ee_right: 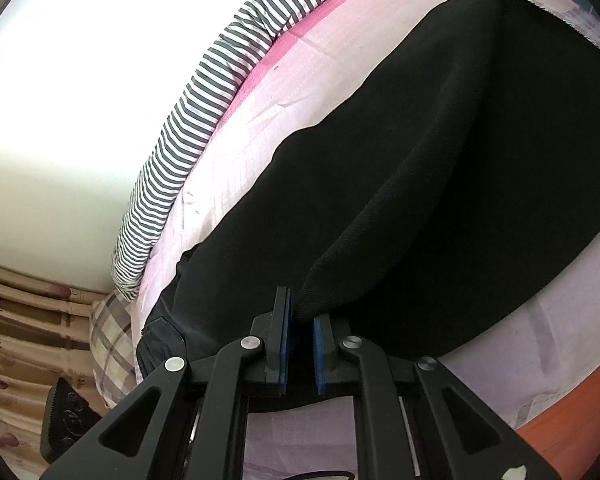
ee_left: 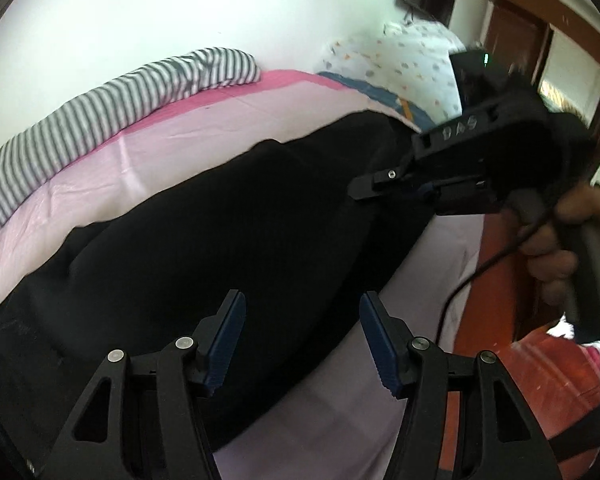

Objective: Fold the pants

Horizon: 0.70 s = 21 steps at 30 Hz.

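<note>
Here right gripper point(ee_right: 299, 316) pinches the pants point(ee_right: 440, 160) fold edge; left gripper point(ee_left: 302, 340) gapes wide.

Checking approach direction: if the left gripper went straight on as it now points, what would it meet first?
Most likely the black pants spread on the pink bedsheet; the open left gripper points straight at the fabric, though depth is unclear.

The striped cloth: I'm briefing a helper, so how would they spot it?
Find the pink bedsheet against the white wall. Along its wall-side edge lies a long bunched grey-and-white striped cloth. Only it has stripes; the black pants nearby are plain.
</note>
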Each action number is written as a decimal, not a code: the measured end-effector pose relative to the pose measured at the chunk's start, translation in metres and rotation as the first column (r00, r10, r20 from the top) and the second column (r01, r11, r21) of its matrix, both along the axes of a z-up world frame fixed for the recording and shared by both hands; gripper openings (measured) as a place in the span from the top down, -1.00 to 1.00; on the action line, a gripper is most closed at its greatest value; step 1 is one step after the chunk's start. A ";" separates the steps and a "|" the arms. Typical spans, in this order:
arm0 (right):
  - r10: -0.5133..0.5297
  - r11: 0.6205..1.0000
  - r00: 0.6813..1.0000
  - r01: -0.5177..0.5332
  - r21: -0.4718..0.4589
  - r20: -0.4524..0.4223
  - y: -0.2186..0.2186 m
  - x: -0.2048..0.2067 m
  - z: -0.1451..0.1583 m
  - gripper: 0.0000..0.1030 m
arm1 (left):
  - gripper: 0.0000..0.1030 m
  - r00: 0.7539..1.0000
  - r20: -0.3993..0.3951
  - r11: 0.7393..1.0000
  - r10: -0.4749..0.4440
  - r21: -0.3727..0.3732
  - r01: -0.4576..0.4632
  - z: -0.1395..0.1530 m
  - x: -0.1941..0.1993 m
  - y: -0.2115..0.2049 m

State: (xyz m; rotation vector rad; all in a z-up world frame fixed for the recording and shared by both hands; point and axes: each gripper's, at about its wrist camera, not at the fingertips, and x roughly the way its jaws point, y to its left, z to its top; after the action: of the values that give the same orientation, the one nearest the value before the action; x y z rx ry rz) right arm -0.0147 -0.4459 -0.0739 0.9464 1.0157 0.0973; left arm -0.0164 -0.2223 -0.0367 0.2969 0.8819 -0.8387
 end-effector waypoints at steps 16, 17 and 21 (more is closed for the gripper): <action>-0.060 0.988 0.997 0.052 0.147 0.050 -0.017 -0.008 -0.022 0.67 | 0.87 0.993 -0.095 0.997 0.072 0.004 -0.072 -0.023 0.036 -0.038; -0.087 0.985 0.995 0.079 0.154 0.049 -0.020 -0.009 -0.026 0.50 | 0.87 0.993 -0.094 0.997 0.075 -0.003 -0.076 -0.020 0.037 -0.037; -0.195 0.952 0.976 0.166 0.256 0.093 -0.039 -0.012 -0.037 0.30 | 0.87 0.995 -0.076 0.997 0.072 -0.025 -0.074 -0.007 0.040 -0.033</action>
State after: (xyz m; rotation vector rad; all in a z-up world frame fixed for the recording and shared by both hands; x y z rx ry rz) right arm -0.0263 -0.4847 -0.1109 1.2430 0.8159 0.1265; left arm 0.0241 -0.2552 -0.0435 0.2084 0.9445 -0.7977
